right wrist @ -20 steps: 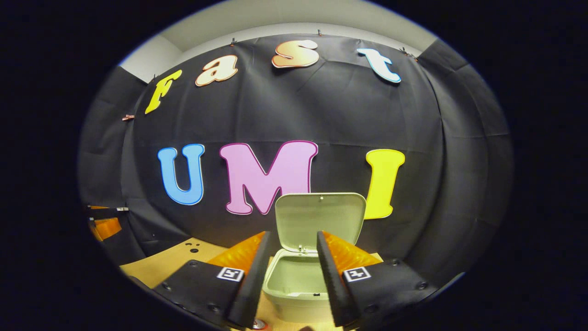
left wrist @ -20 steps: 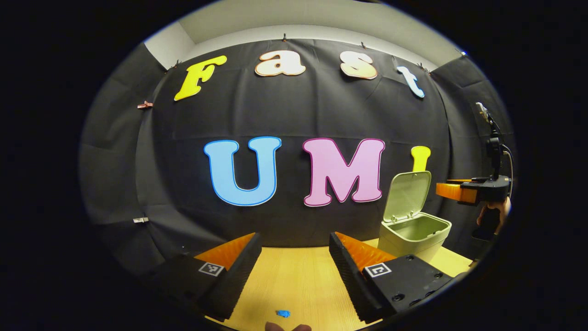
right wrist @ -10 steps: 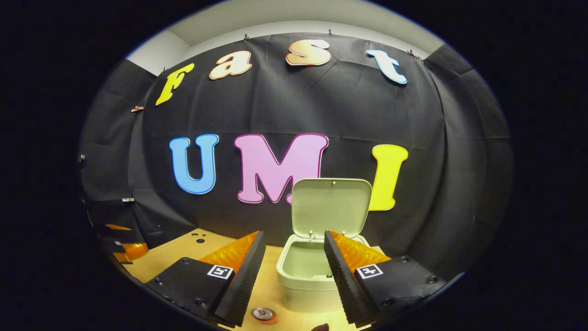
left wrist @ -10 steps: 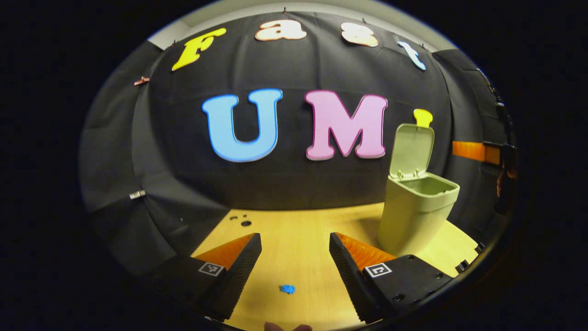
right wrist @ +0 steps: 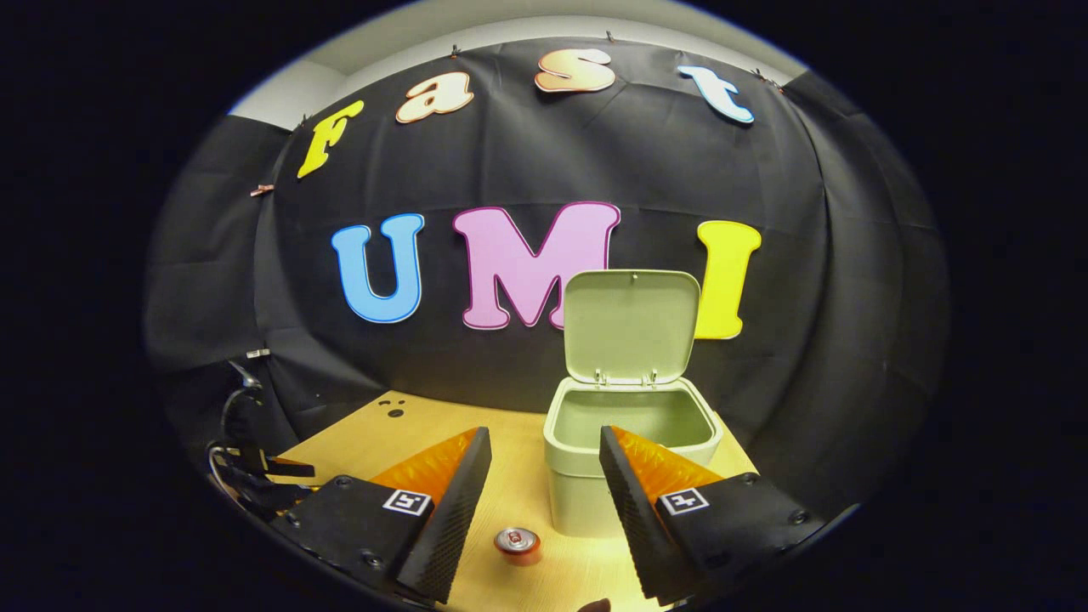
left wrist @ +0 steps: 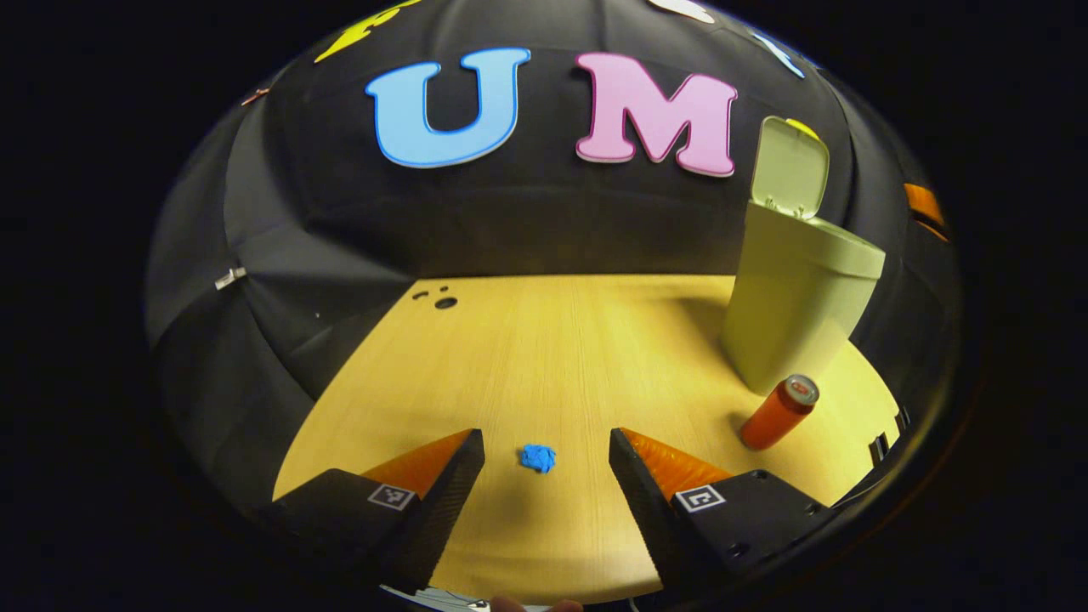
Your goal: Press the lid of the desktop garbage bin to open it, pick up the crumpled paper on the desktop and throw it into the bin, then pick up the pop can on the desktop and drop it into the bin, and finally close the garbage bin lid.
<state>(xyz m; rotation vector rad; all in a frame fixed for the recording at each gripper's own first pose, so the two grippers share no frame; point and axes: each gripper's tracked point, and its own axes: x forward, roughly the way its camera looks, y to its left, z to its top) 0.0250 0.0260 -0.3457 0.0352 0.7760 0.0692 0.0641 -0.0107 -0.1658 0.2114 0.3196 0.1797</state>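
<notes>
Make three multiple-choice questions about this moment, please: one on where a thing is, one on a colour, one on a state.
1. Where does the crumpled paper lie?
A. inside the bin
B. on the table, ahead of the left gripper, between its fingers
C. on top of the pop can

2. What colour is the pop can?
A. orange-red
B. blue
C. green

3. In what state is the lid of the garbage bin?
A. shut
B. taken off, lying on the table
C. open, standing upright

Answers: 1 B, it lies on bare wood in the left gripper view. 2 A, its side shows this beside the bin. 3 C, the bin's inside shows under the raised lid.
</notes>
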